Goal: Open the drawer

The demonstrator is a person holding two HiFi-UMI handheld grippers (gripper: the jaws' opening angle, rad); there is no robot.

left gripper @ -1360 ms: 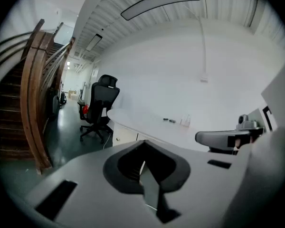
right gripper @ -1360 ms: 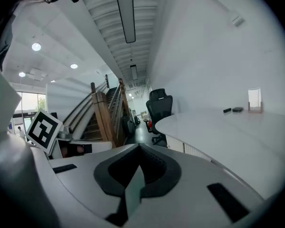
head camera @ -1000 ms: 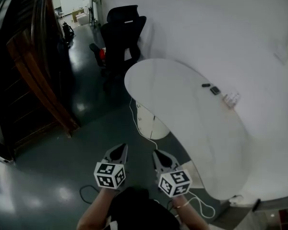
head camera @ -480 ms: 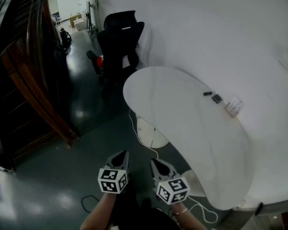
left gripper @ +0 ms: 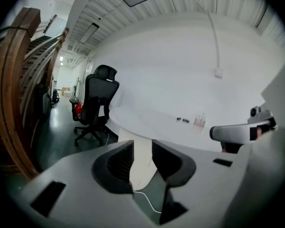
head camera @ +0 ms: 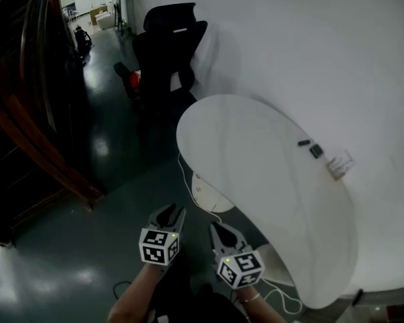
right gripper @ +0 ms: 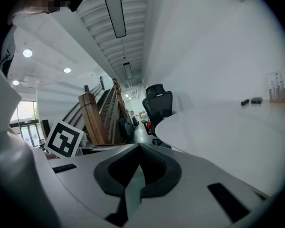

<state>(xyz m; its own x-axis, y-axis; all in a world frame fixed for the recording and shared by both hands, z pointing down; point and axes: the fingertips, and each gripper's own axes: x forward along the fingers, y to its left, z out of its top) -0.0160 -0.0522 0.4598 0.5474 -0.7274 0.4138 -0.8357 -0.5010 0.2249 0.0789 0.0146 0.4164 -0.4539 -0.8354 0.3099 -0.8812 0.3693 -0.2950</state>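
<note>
The left gripper [head camera: 170, 212] just spread its fingers, nothing between them (the right gripper's [head camera: 222, 229] are together), so it looks ready for the drawer [head camera: 203, 192] under the bench [head camera: 256, 167].
</note>
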